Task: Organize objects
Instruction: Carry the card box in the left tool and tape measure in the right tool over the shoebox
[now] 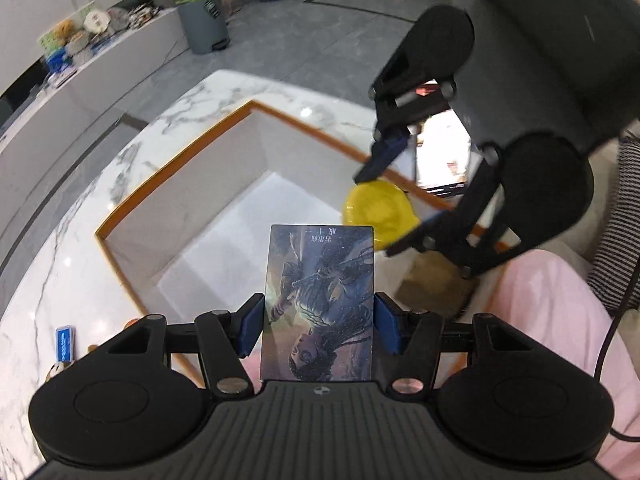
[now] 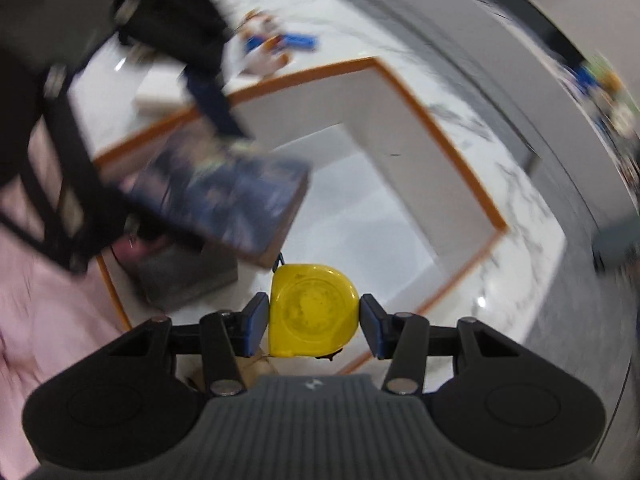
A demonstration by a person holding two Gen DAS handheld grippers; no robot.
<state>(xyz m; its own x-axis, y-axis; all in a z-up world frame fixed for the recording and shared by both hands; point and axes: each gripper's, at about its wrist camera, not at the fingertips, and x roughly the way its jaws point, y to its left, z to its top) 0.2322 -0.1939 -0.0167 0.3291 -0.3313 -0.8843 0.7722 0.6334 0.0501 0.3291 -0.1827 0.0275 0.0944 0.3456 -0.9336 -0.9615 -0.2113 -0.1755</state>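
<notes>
My left gripper [image 1: 319, 326] is shut on a dark illustrated book [image 1: 319, 304], held upright between its blue pads above a white box with an orange rim [image 1: 176, 156]. In the right wrist view the same book [image 2: 224, 204] appears blurred at the left, over the box [image 2: 440, 120]. My right gripper [image 2: 314, 318] is shut on a yellow tape measure [image 2: 312, 310], also above the box's white floor. From the left wrist view, the right gripper [image 1: 394, 208] hangs at the right with the tape measure [image 1: 378, 210] between its fingers.
The box stands on a white marble table [image 1: 60, 260]. A small blue packet [image 1: 64, 344] lies on the table at the left. Blue and white items [image 2: 280, 46] lie beyond the box. A pink sleeve [image 1: 552, 320] and a grey bin [image 1: 202, 24] are nearby.
</notes>
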